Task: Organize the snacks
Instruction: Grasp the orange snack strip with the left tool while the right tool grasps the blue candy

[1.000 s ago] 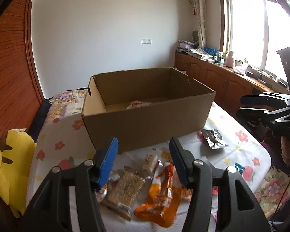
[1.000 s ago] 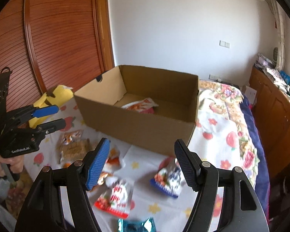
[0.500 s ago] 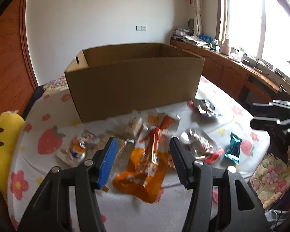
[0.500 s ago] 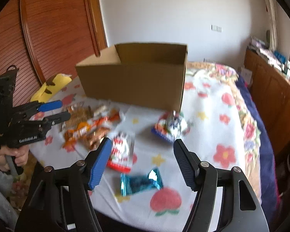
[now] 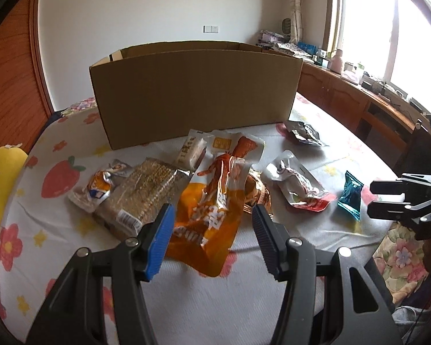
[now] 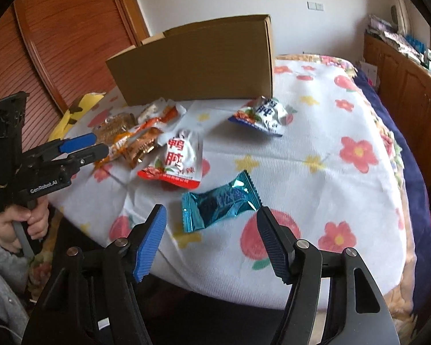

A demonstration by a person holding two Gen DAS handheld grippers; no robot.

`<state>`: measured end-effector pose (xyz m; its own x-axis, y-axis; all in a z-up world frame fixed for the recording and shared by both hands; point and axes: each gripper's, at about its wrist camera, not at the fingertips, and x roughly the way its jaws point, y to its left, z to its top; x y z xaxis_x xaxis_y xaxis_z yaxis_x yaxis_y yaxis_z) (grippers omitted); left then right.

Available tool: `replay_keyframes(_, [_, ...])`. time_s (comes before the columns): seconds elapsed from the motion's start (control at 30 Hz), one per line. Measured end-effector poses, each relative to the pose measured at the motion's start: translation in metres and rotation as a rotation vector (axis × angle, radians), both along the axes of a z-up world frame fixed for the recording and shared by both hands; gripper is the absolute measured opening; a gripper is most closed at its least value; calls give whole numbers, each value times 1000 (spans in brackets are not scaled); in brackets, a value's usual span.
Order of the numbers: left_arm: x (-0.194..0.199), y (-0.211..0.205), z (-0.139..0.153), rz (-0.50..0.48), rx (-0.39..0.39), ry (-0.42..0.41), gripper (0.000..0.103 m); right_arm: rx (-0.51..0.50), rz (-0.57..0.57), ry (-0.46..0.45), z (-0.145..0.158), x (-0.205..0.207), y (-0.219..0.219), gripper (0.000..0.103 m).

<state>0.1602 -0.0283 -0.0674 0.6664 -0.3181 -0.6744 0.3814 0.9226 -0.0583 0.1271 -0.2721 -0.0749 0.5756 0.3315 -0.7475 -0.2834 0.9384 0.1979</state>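
Observation:
A brown cardboard box (image 5: 195, 95) (image 6: 198, 66) stands at the back of the flowered table. Snack packets lie in front of it. My left gripper (image 5: 212, 215) (image 6: 92, 146) is open, low over a long orange packet (image 5: 215, 189), beside a cracker pack (image 5: 146, 192). My right gripper (image 6: 211, 215) (image 5: 388, 198) hovers at the table's near edge with its jaws closing. A teal candy wrapper (image 6: 219, 201) (image 5: 351, 195) lies just ahead between the fingers, untouched. A red-and-white pouch (image 6: 178, 158) (image 5: 297, 184) lies between the two grippers.
A blue-and-white pouch (image 6: 261, 113) rests by the box's right corner. A small white bar (image 5: 191, 151) and a crumpled orange packet (image 5: 99, 187) lie left of centre. A yellow plush (image 5: 3, 172) sits at the left edge, wooden cabinets (image 5: 344, 97) along the window wall.
Both grippers have come down toward the table, so the box's inside is out of sight. The right gripper has closed in on the teal candy with its jaws a little narrower.

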Motion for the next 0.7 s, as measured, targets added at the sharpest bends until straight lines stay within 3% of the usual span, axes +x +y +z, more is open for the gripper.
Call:
replay_keyframes(0.3, [3, 0, -6, 3, 3, 13, 56, 25, -9, 20, -14, 11, 7, 60])
replay_keyframes(0.7, [13, -14, -9, -40, 46, 23, 57, -95, -15, -65, -21, 24, 15, 44])
